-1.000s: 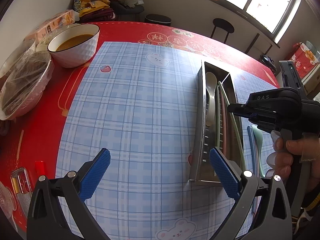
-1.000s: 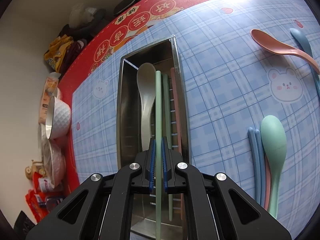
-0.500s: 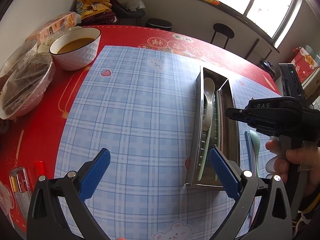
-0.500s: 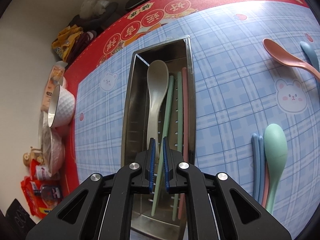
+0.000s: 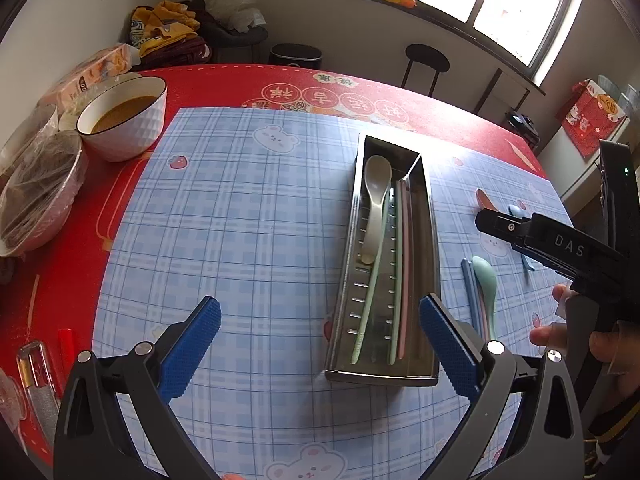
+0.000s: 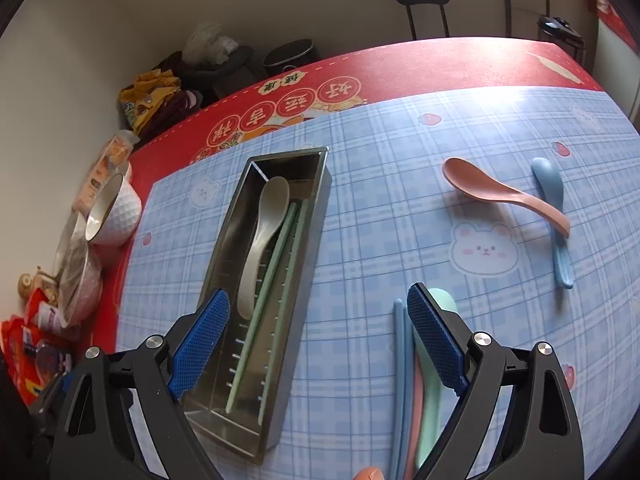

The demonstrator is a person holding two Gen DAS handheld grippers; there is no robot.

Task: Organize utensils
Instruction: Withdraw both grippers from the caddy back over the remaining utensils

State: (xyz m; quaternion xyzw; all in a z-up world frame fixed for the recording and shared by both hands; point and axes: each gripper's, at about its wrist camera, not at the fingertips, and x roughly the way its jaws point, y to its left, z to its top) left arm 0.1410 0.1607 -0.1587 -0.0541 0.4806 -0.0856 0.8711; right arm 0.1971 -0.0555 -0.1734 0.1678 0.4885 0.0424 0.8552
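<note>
Standing on a blue plaid mat printed with white bears (image 5: 248,216) is a long rectangular stainless-steel utensil tray (image 5: 425,240), which holds a grey plastic spoon (image 5: 376,196), two pale green chopsticks (image 6: 267,292) and a pink chopstick (image 5: 405,264), all lying lengthwise. The first green chopstick lies slanted against the spoon handle; the second lies straighter beside it.

Right gripper (image 6: 316,340): blue-padded jaws are opening and stand wide, nothing between the pads. It hangs above the mat, one pad over the tray's near end, the other over the loose utensils to the tray's right. In the left wrist view its black body carries the white lettering "DAS" (image 5: 570,245), and a hand (image 5: 576,344) grips its handle.

Left gripper (image 5: 320,344): jaws spread wide and empty, above the mat at the tray's near end.

Loose items on the mat, right of the tray: a mint green spoon (image 5: 485,280) lying alongside a pair of blue chopsticks (image 6: 400,360) and a pink chopstick partly under it; farther off, a pink plastic spoon (image 6: 496,196) whose handle crosses a blue plastic spoon (image 6: 554,216).

The red tablecloth (image 5: 224,84) under the mat bears round medallions with Chinese characters; they read upside down from both cameras and I do not transcribe them. A white faceted bowl of brown liquid (image 5: 124,120) sits at the mat's far left corner, beside a film-covered bowl (image 5: 36,192) and a printed carton (image 5: 96,76) whose lettering is too small to read.
</note>
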